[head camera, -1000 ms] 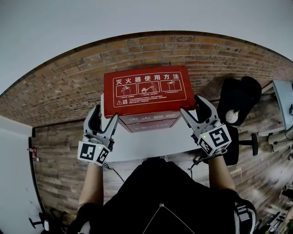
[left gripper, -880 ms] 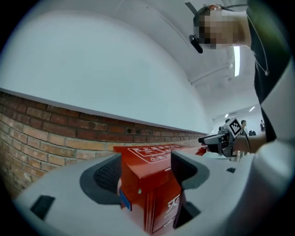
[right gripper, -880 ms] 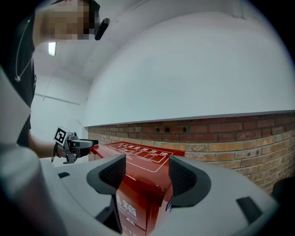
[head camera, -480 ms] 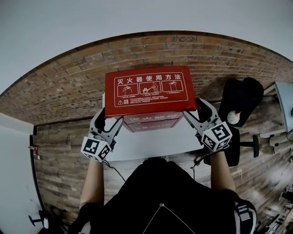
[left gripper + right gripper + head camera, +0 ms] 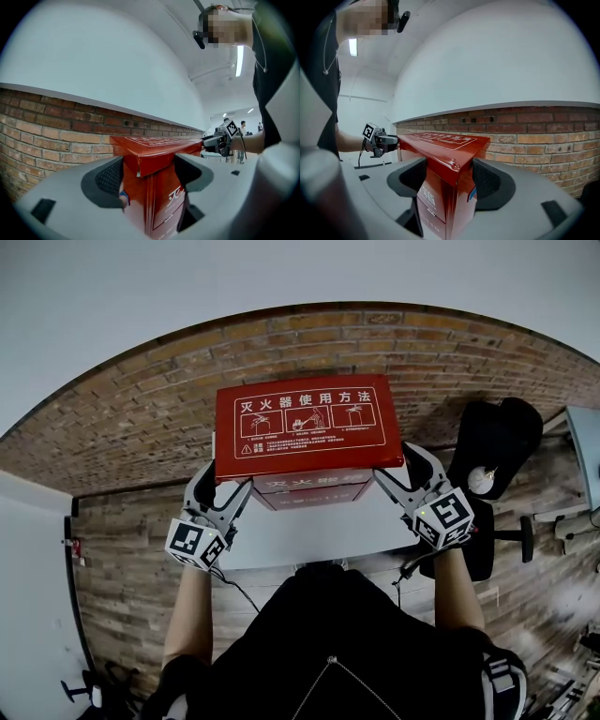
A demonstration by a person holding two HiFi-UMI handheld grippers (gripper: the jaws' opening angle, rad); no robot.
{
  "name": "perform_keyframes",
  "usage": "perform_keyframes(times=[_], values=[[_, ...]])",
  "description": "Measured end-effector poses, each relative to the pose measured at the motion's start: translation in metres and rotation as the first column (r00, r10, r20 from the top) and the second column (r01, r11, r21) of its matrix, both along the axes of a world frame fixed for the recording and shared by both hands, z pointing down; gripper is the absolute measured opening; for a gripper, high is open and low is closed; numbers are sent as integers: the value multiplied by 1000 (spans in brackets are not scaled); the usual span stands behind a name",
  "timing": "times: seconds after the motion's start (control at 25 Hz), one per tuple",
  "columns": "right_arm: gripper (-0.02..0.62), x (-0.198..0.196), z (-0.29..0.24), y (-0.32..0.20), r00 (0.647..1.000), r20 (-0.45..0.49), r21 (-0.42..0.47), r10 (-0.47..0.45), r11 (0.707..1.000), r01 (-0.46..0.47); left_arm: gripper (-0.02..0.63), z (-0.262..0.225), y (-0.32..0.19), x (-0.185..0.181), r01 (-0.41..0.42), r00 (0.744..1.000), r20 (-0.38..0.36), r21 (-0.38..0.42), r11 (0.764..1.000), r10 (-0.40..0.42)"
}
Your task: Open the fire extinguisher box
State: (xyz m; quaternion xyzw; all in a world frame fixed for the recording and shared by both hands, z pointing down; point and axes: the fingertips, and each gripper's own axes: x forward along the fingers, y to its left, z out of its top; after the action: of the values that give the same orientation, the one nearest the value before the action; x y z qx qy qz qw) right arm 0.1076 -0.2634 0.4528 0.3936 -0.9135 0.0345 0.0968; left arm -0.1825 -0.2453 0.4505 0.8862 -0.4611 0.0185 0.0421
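Observation:
A red fire extinguisher box [image 5: 309, 423] with white instruction print on its lid stands on a white table [image 5: 309, 538] against a brick wall. My left gripper [image 5: 225, 480] straddles the lid's front left corner, jaws spread wide. In the left gripper view the red corner [image 5: 157, 147] fills the gap between the two pads of the left gripper [image 5: 147, 176]. My right gripper [image 5: 397, 465] straddles the front right corner in the same way. In the right gripper view the lid corner [image 5: 445, 150] sits between the right gripper's [image 5: 450, 180] dark pads. I see no clear squeeze from either gripper. The lid lies closed.
The brick wall [image 5: 122, 427] runs right behind the box. A black office chair [image 5: 492, 451] stands to the right on the wooden floor, with a desk edge [image 5: 586, 442] beyond it. A white panel [image 5: 28, 596] is at the left.
Both grippers have moved forward and inward from beside the box until their jaws straddle the lid's front corners. They have barely moved in the last half second.

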Motion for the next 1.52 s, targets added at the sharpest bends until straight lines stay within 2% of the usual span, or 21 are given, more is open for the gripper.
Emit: perform_keyframes(times=[0.16,0.36,0.68,0.84,1.24,1.52], values=[[296,1,-15,4,999,25,10,-26,1000,26,382,-14,3,0,-5,1000,26,13,1000,4],[298,4,-51,-1,996,53,66,-76,995,73,380,-47,-2,0,-6,996,85,62,998,1],[298,-3,-109,-36,995,64,187,-82,980,68,379,-102,-37,-6,-1,997,73,162,987,-11],[296,0,-121,-64,995,90,188,-35,982,18,379,-117,-58,-4,3,998,66,186,983,-15],[296,-3,-147,-117,992,122,206,-21,979,-5,379,-144,-106,-6,25,999,28,216,976,-32],[296,-9,-152,-156,988,153,176,-10,984,-17,380,-149,-141,-11,24,999,22,195,980,-29]])
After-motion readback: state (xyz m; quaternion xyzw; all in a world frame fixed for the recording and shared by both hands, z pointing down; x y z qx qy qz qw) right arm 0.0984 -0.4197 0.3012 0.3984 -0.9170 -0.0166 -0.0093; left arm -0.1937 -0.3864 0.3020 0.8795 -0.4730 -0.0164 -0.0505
